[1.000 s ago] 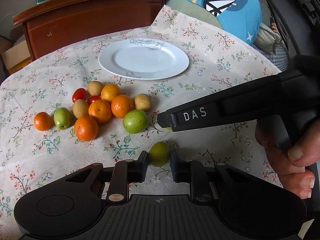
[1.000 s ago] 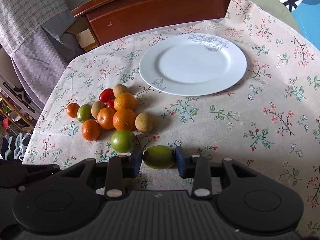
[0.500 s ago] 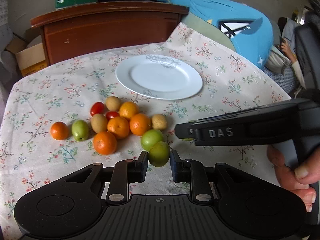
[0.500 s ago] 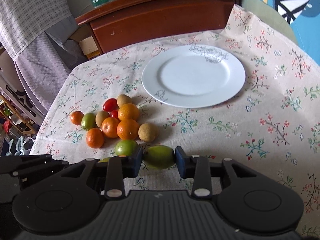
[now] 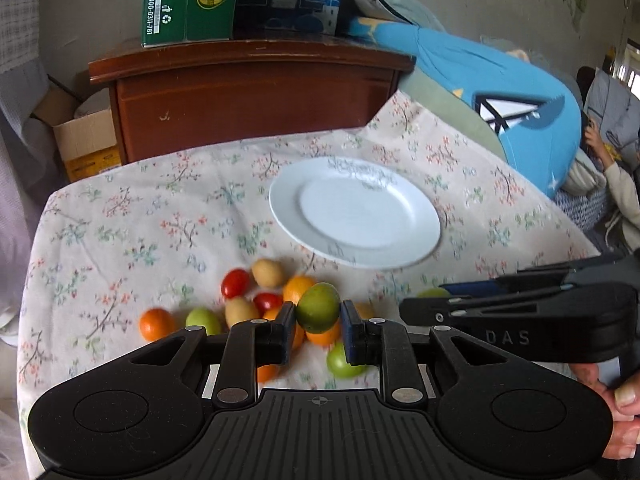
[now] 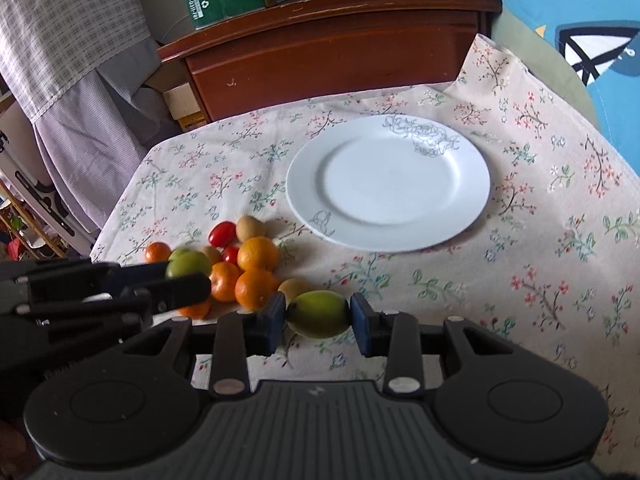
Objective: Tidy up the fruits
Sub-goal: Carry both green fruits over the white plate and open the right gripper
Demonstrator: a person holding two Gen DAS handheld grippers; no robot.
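Note:
My left gripper (image 5: 316, 320) is shut on a green fruit (image 5: 318, 307) and holds it above the fruit pile (image 5: 256, 304). My right gripper (image 6: 318, 316) is shut on a second green fruit (image 6: 319, 314), lifted off the cloth. The pile (image 6: 240, 264) holds oranges, green fruits, brown fruits and red tomatoes, left of the grippers. A white plate (image 6: 388, 182) lies empty beyond them, also in the left wrist view (image 5: 354, 213). The right gripper shows at the right of the left wrist view (image 5: 424, 306); the left gripper shows at the left of the right wrist view (image 6: 188, 276).
The table has a floral cloth (image 6: 540, 248). A brown wooden cabinet (image 5: 248, 92) with boxes (image 5: 188, 0) on top stands behind the table. A blue cushion (image 5: 500, 96) lies at the far right. A cardboard box (image 5: 86, 144) sits at the far left.
Both grippers have risen with their green fruits; the table and pile now sit lower and farther away. The left gripper's fruit now hangs over the pile.

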